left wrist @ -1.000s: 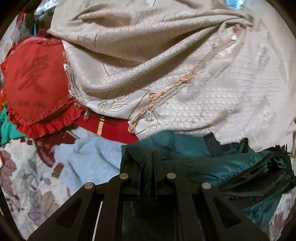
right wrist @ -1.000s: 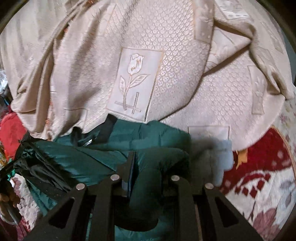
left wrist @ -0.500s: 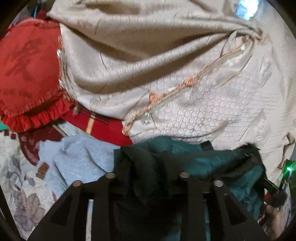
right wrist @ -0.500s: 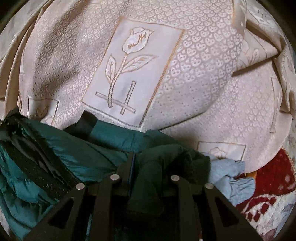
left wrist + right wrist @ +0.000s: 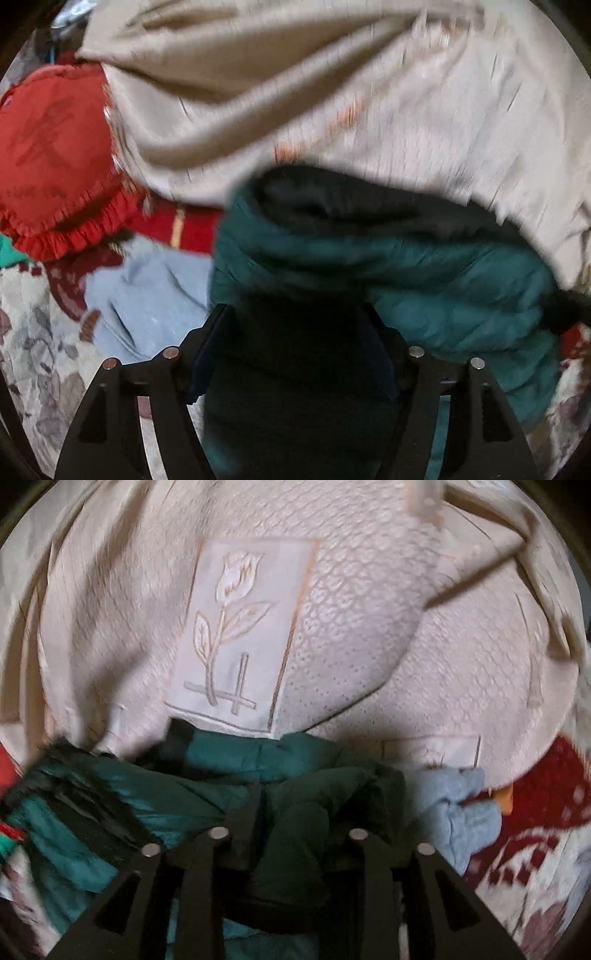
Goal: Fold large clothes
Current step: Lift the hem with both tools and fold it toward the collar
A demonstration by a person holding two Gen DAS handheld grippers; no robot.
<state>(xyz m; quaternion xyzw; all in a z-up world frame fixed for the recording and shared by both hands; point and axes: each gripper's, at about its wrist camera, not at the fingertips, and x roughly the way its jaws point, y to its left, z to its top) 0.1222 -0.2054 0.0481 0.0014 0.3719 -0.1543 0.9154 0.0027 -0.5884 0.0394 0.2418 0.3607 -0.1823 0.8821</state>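
A dark green puffy jacket [image 5: 443, 273] with a black lining lies bunched on the bed, against a cream embroidered bedspread [image 5: 332, 103]. My left gripper [image 5: 295, 343] has its jaws spread with a thick dark fold of the jacket between them. In the right wrist view the same jacket [image 5: 207, 786] fills the lower left. My right gripper [image 5: 291, 812] is shut on a dark green fold of it. The bedspread [image 5: 332, 627] with a tulip panel lies just beyond.
A red frilled cushion [image 5: 51, 158] lies at the left. A light blue garment [image 5: 147, 295] lies beside the jacket, also in the right wrist view [image 5: 458, 805]. A floral red and cream cover [image 5: 535, 849] spreads under everything.
The left gripper's jaws have spread apart around the jacket fold. The jacket has bunched up higher and closer to the bedspread. The right gripper keeps its hold.
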